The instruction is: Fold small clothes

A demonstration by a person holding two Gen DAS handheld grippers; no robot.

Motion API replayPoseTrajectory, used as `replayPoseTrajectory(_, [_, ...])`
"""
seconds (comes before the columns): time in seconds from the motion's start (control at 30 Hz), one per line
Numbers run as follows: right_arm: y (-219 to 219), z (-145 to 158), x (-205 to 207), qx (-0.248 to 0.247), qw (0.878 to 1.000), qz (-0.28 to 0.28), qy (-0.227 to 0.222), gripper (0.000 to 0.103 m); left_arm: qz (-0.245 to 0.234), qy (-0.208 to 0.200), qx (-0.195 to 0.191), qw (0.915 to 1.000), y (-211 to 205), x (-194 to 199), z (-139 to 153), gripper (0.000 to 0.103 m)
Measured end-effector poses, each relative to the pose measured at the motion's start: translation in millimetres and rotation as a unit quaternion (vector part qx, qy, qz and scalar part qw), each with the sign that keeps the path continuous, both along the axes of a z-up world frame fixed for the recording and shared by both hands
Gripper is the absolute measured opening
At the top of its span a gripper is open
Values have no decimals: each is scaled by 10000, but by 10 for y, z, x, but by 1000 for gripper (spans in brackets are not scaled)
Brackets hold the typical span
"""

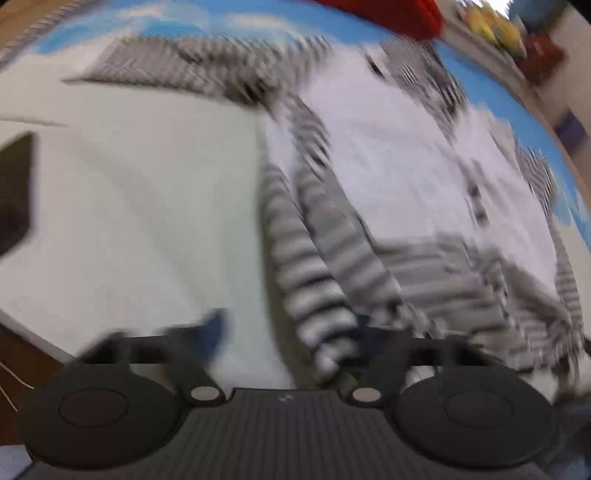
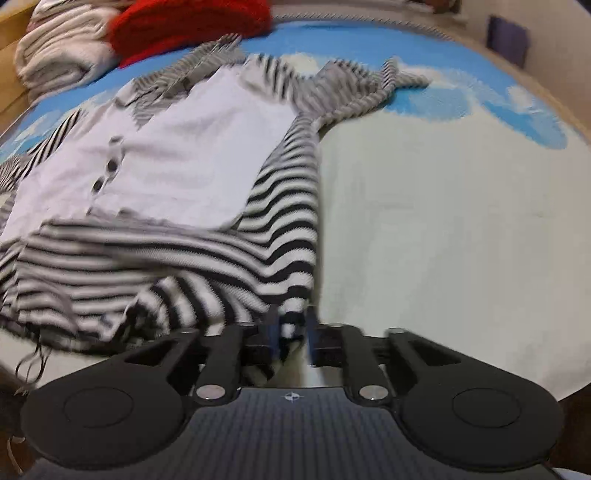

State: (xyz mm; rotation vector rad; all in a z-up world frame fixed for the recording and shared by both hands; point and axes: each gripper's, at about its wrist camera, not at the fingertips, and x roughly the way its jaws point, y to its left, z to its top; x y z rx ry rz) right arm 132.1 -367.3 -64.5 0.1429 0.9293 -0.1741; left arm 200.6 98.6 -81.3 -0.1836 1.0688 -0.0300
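Striped black-and-white knit, the small garment (image 2: 177, 206) with a plain white buttoned front, lies spread on the blue cloud-print cover (image 2: 461, 99) of the desk. We see our right gripper (image 2: 291, 332) with its fingers pinching the end of a striped sleeve. Our left gripper (image 1: 291, 332) shows its fingers spread wide, another striped sleeve (image 1: 317, 288) lying between them; the view is blurred. Behind the garment sit a red knit (image 2: 192, 26) and folded white cloth (image 2: 62, 48).
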Motion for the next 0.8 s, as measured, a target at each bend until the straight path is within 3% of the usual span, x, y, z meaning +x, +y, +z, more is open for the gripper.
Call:
replayPoseTrajectory(0.03, [-1,50,-9,-100,9998,-50,-137,50,111,-196,40,9997,76,12,79,95])
replayPoseTrajectory(0.07, [-9,136,-34,-150,9992,-43,-367,58,137,-317,66,9994,131,36,143,95])
replayPoseTrajectory(0.13, [-29,333,-36,-183,9969,-18,-765,62,372,-595,77,9975,282,140,280,95])
replayPoseTrajectory(0.27, [-111,699,217,-145,9859,-267,-1644,74,1446,-901,-168,9852,768,690,431,97])
replayPoseTrajectory(0.33, [-163,761,482,20,9797,-490,-1946,76,2068,-926,-334,9734,1047,1031,380,97])
replayPoseTrajectory(0.47, [-273,536,1033,508,9650,-1113,-2320,75,2665,-837,-845,9565,1480,1618,107,97])
replayPoseTrajectory(0.53, [-307,365,1160,769,9636,-1221,-2251,75,2947,-827,-750,9490,1599,1810,12,97])
replayPoseTrajectory(0.6, [-341,260,1314,943,9703,-1225,-1859,75,3109,-762,-611,9454,1698,2025,-67,97])
replayPoseTrajectory(0.63, [-346,237,1360,932,9717,-1166,-1828,75,3175,-743,-549,9437,1751,2112,-94,90])
replayPoseTrajectory(0.7, [-304,184,1444,656,9753,-1103,-1799,75,3286,-798,-395,9403,1856,2229,-132,61])
replayPoseTrajectory(0.73, [-278,156,1479,545,9768,-1073,-1769,75,3271,-813,-428,9405,1933,2280,-146,23])
replayPoseTrajectory(0.77, [-254,132,1504,499,9780,-1043,-1734,75,3275,-799,-467,9403,1982,2329,-160,5])
replayPoseTrajectory(0.8, [-248,105,1539,479,9798,-1003,-1663,75,3318,-738,-411,9396,2025,2372,-151,5])
